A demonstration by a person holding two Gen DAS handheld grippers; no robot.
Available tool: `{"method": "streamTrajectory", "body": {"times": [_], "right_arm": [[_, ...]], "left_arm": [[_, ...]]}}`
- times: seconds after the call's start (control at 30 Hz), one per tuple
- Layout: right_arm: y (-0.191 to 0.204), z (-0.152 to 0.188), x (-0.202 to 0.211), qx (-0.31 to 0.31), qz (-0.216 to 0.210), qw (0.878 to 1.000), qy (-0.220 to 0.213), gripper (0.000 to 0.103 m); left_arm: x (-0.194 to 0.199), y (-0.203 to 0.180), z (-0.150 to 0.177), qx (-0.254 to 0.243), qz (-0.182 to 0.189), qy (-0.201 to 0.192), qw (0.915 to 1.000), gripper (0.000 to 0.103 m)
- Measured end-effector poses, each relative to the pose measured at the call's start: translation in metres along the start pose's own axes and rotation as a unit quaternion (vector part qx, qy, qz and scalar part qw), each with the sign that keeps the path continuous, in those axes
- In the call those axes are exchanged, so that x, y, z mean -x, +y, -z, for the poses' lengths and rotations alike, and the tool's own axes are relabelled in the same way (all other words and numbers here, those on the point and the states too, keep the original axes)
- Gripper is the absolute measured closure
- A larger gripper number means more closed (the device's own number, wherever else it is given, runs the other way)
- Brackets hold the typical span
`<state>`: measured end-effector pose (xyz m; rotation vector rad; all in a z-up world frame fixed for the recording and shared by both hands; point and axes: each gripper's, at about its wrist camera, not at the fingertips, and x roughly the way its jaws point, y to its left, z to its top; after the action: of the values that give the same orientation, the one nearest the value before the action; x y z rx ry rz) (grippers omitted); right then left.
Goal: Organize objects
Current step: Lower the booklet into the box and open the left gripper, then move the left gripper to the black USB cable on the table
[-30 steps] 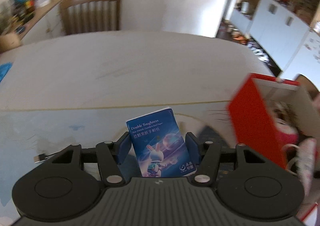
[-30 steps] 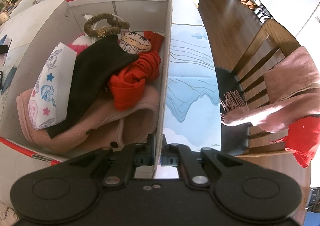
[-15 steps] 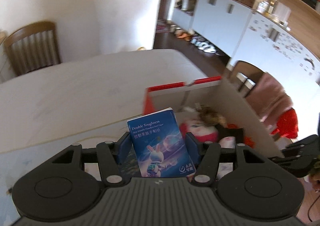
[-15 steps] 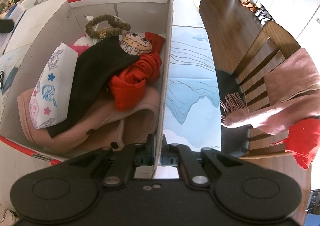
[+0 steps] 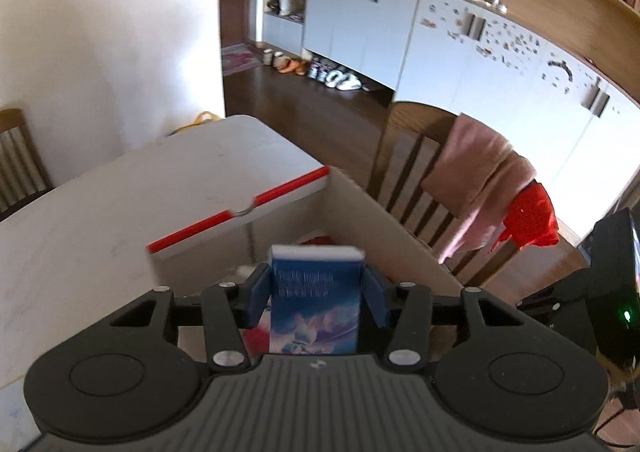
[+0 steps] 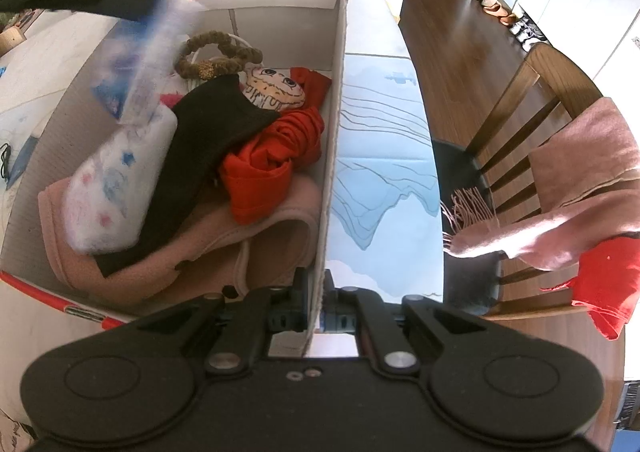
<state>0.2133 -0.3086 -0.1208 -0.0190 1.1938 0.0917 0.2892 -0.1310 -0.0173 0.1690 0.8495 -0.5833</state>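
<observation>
My left gripper [image 5: 318,278] has a blue tissue pack [image 5: 316,304] between its blue pads, upright, and its jaws are closing on it. It hangs over the open red-rimmed cardboard box [image 5: 240,212]. In the right wrist view the same pack [image 6: 140,56] shows blurred above the box's far left part. My right gripper [image 6: 316,302] is shut on the box's right wall [image 6: 334,156] at the near corner. Inside lie a white cartoon-print pack [image 6: 116,188], a black cloth [image 6: 200,140], a red cloth [image 6: 272,160], a pink fleece [image 6: 248,240] and a doll [image 6: 276,90].
The box stands on a white table with a blue printed mat [image 6: 380,156] to its right. A wooden chair [image 6: 520,100] beside the table carries a pink scarf [image 6: 560,188] and a red cloth [image 6: 608,280]. White cabinets [image 5: 460,64] line the far wall.
My left gripper has swung right and upward with the tissue pack, from over the bare table to above the box, and now shows in the right wrist view. The right gripper has not moved.
</observation>
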Motion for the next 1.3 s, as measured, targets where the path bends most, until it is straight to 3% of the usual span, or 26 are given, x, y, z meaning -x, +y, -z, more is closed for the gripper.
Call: {"method": "streamTrajectory", "body": {"times": [0.17, 0.53, 1.0, 1.13, 1.3], "right_arm": [[0.0, 0.0, 0.001, -0.003, -0.003, 1.0, -0.002, 0.099], [-0.001, 0.001, 0.002, -0.004, -0.007, 1.0, -0.005, 0.098], [-0.002, 0.0, 0.0, 0.001, -0.004, 1.0, -0.004, 0.098], [-0.001, 0.0, 0.001, 0.005, -0.001, 1.0, -0.003, 0.098], [-0.001, -0.001, 0.001, 0.005, -0.002, 1.0, -0.002, 0.098]], "left_arm": [[-0.034, -0.015, -0.002, -0.027, 0.0, 0.029, 0.9992, 0.059], [-0.066, -0.005, 0.013, -0.005, -0.006, 0.068, 0.9977, 0.059], [-0.02, 0.01, 0.023, 0.037, 0.004, 0.032, 0.9988, 0.058], [0.0, 0.02, 0.028, 0.054, -0.001, 0.008, 0.9985, 0.046], [0.023, 0.035, 0.039, 0.076, -0.016, -0.005, 0.997, 0.043]]}}
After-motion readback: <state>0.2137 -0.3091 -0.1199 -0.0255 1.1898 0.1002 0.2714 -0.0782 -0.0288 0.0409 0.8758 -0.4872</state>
